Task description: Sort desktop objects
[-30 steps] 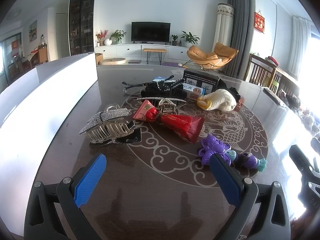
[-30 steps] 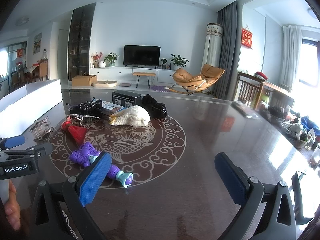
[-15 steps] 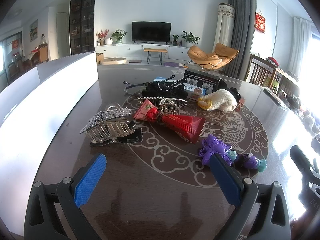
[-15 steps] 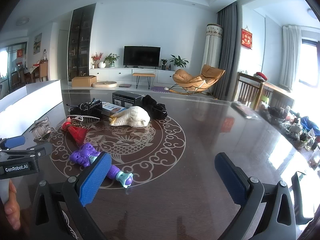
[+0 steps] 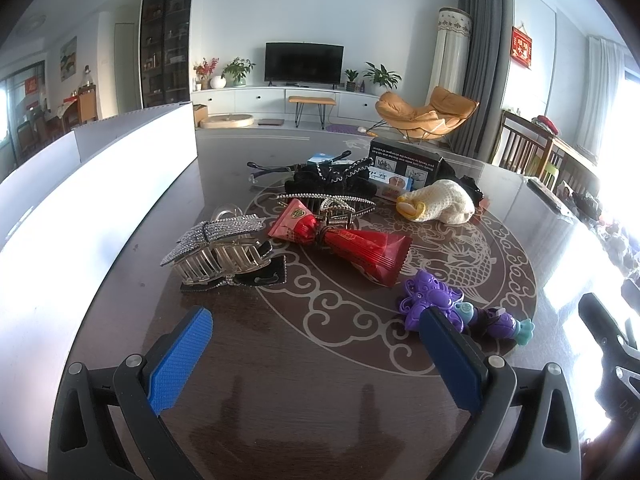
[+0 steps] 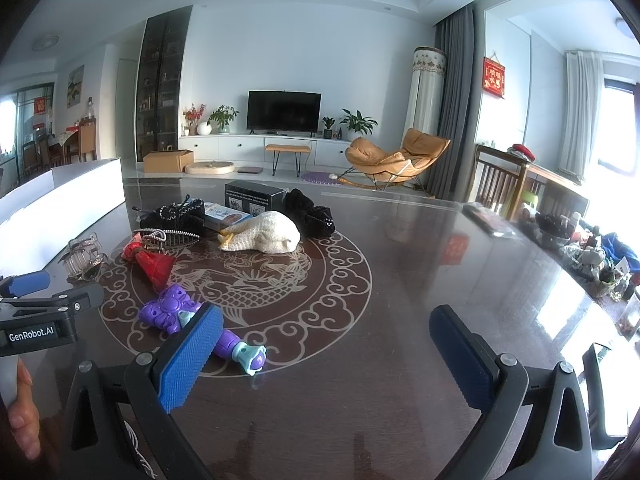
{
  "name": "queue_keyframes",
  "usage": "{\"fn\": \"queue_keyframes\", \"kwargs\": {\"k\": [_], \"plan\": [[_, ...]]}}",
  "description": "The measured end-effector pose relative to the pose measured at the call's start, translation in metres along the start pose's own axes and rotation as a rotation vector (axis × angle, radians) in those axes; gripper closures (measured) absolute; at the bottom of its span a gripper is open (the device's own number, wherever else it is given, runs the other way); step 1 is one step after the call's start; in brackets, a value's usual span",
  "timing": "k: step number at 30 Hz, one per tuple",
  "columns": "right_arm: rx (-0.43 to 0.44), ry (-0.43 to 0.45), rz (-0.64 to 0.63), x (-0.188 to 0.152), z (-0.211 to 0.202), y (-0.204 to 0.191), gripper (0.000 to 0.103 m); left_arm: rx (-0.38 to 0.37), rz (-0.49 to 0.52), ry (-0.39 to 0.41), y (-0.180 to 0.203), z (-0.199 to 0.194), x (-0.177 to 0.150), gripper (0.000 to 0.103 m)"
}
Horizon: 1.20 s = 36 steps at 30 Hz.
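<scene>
While both tools hover low over the dark desk (image 5: 312,380), the left hand-held gripper (image 5: 316,356) has its blue pads spread wide with nothing between them, and the right hand-held gripper (image 6: 324,352) is spread just as wide and holds nothing either. Taking the red wrapper (image 5: 352,246) as the landmark, it lies on the left part of the round pale pattern on the desk. Just left of the wrapper sits a rhinestone hair claw (image 5: 220,246), resting on a black clip (image 5: 256,278). Behind the wrapper, touching its far end, lies a pearl hair clip (image 5: 328,206), and beyond that a black velvet bow (image 5: 332,180) with a pair of glasses (image 5: 272,170) at its far side. Behind and to the right of the wrapper lies a cream knitted duck (image 5: 436,202), with a black box (image 5: 404,160) further back; a dark fuzzy thing behind the duck may be another hair piece, though it is mostly hidden. In front of the wrapper to the right lies a purple toy (image 5: 436,300), partly covered by the left gripper's right pad. Well left of the wrapper, a white box (image 5: 88,200) runs along the desk edge. In the right wrist view a thumb (image 6: 20,412) grips the left tool's handle
</scene>
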State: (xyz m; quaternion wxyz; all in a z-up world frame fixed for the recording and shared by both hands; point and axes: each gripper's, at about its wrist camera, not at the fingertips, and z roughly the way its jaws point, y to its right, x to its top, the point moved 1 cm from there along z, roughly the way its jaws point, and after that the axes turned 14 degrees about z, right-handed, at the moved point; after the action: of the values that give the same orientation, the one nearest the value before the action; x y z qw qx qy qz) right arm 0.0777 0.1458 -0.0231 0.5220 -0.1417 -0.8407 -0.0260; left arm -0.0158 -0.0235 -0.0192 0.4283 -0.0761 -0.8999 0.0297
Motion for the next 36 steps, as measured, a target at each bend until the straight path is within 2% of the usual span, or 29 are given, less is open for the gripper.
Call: {"fn": "queue_keyframes", "kwargs": {"k": [36], "plan": [[-0.001,0.001,0.000,0.0002,0.0003,-0.0007,0.000,-0.011,-0.020,0.001,-0.0003,0.0018,-0.0002,0.000]]}}
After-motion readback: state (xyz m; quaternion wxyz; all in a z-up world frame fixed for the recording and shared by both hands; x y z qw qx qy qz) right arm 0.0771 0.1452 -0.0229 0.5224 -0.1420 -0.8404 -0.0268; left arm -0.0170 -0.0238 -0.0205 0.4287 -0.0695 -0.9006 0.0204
